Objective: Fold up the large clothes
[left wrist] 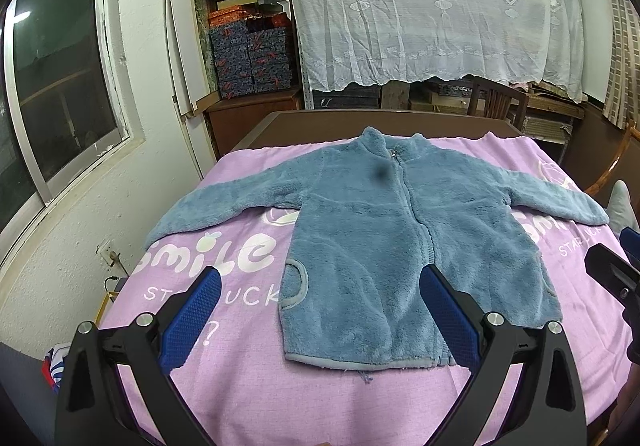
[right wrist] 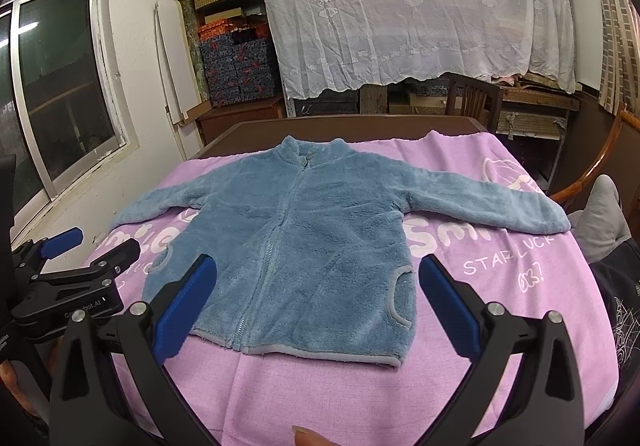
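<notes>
A blue fleece zip jacket (left wrist: 380, 230) lies flat and face up on a pink cloth (left wrist: 248, 386), collar away from me, both sleeves spread out to the sides. It also shows in the right wrist view (right wrist: 304, 238). My left gripper (left wrist: 320, 310) is open and empty, held above the jacket's near hem on its left half. My right gripper (right wrist: 318, 302) is open and empty above the hem on the right half. Each gripper shows at the edge of the other's view, the right one (left wrist: 616, 278) and the left one (right wrist: 76, 286).
The pink cloth (right wrist: 520, 286) covers a brown table (left wrist: 360, 122). A white wall with a window (left wrist: 60, 86) is on the left. Shelves of boxes (left wrist: 248, 26) and a lace curtain (left wrist: 432, 14) stand behind. A wooden chair (right wrist: 592, 174) is at the right.
</notes>
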Demonstrator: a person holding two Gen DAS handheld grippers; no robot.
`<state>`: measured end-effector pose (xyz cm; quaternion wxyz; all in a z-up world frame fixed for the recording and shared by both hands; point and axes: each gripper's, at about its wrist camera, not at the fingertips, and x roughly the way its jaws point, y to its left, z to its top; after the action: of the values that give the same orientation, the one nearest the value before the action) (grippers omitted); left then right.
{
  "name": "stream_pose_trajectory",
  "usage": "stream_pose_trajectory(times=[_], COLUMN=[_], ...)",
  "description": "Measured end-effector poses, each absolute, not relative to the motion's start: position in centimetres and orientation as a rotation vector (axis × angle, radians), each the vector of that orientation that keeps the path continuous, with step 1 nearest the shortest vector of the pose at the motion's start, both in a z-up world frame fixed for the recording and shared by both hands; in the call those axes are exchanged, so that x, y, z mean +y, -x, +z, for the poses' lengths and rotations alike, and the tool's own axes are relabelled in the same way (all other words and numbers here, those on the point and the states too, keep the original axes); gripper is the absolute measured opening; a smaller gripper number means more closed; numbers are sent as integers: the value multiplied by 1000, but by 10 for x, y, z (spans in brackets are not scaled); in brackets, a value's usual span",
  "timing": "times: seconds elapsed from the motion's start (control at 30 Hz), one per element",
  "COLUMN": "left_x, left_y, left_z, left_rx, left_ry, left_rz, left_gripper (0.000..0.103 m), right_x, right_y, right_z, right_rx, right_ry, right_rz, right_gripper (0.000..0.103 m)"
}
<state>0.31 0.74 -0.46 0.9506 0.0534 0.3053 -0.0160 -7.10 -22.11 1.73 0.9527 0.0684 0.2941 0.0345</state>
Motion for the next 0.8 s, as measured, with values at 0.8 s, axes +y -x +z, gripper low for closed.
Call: stream_pose_trajectory(times=[0.8], left_x=[8], left_y=[-3], left_z=[-5], left_rx=[622], left_ry=[-109], left_rz=[-33], left_gripper=[100], right_x=[-221], right_y=[73], right_z=[20], right_rx=[595], right_ry=[-140], right_rz=[70], right_gripper=[99])
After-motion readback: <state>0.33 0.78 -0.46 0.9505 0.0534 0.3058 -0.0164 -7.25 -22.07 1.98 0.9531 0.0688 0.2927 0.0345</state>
